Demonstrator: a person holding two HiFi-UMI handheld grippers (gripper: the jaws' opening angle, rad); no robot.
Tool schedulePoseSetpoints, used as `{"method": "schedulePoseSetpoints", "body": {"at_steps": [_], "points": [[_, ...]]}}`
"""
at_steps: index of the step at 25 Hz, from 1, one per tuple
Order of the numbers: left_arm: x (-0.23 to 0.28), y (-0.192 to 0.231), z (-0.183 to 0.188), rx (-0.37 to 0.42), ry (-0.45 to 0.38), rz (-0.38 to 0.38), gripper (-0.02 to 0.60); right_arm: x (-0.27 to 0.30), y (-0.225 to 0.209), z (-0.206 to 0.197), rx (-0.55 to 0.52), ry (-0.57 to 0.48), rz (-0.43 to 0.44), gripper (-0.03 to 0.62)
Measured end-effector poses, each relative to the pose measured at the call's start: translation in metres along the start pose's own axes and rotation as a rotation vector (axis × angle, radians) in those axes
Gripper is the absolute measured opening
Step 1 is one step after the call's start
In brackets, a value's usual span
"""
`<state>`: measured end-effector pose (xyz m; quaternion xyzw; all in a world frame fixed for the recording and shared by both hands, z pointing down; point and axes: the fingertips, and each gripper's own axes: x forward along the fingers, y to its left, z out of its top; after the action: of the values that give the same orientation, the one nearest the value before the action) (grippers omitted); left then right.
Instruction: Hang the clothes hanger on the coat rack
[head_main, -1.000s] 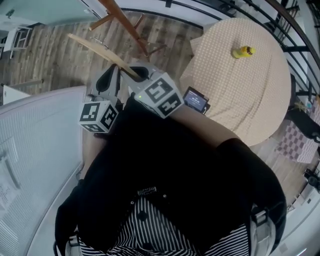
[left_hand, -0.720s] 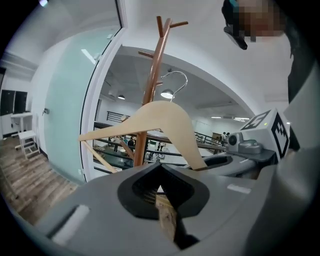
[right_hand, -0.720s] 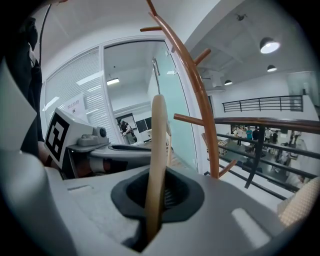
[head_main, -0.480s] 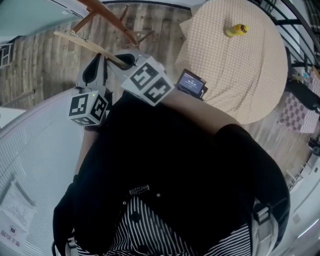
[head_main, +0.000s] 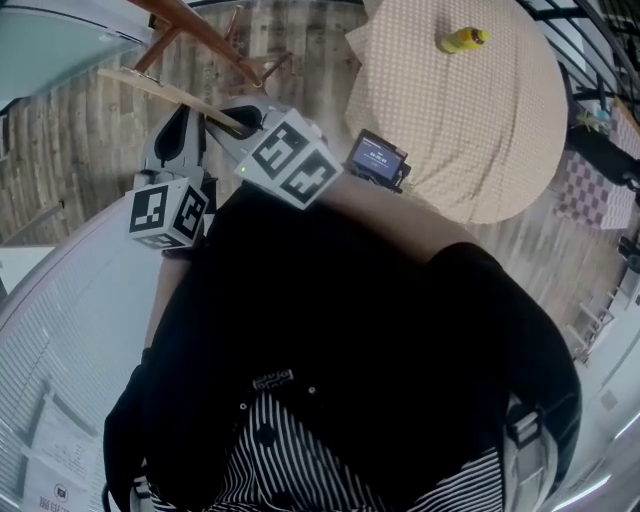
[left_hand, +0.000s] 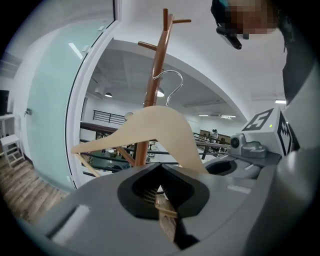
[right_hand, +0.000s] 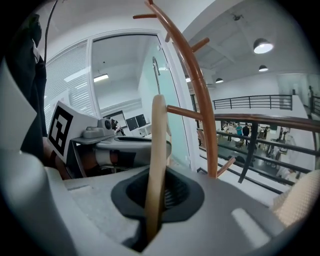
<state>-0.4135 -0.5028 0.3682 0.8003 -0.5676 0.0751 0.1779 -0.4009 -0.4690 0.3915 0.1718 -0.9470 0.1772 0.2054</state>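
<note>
A pale wooden clothes hanger (head_main: 150, 85) with a metal hook (left_hand: 170, 82) is held out over the plank floor. My right gripper (head_main: 245, 122) is shut on one end of it; in the right gripper view the hanger (right_hand: 157, 150) rises edge-on from the closed jaws (right_hand: 152, 220). My left gripper (head_main: 180, 115) sits close beside it, jaws closed with a strip of wood pinched in the seam (left_hand: 162, 200). The brown coat rack (left_hand: 155, 65) stands just beyond the hanger (left_hand: 160, 125), its pegs above the hook. Seen from the head, the rack (head_main: 200, 35) leans in at the top left.
A round table with a beige cloth (head_main: 470, 120) carries a yellow bottle (head_main: 460, 40) at the upper right. A small screen device (head_main: 378, 160) rides on the right forearm. A white curved counter (head_main: 60, 330) fills the left. A glass door (left_hand: 45, 125) stands left of the rack.
Both grippers and the hanger have shifted left and a little up in the head view, nearer the rack's foot. The table and bottle have slid toward the top edge.
</note>
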Motion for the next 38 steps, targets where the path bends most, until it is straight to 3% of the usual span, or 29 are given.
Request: {"method": "schedulePoseSetpoints", "body": {"at_steps": [13, 38], "points": [[0.027, -0.005, -0.006, 0.009, 0.040, -0.074, 0.003, 0.003, -0.024, -0.009, 0.077, 0.026, -0.040, 0.009], [0.062, -0.002, -0.018, 0.019, 0.102, -0.185, 0.003, 0.015, -0.062, -0.022, 0.115, 0.086, -0.113, 0.009]]}}
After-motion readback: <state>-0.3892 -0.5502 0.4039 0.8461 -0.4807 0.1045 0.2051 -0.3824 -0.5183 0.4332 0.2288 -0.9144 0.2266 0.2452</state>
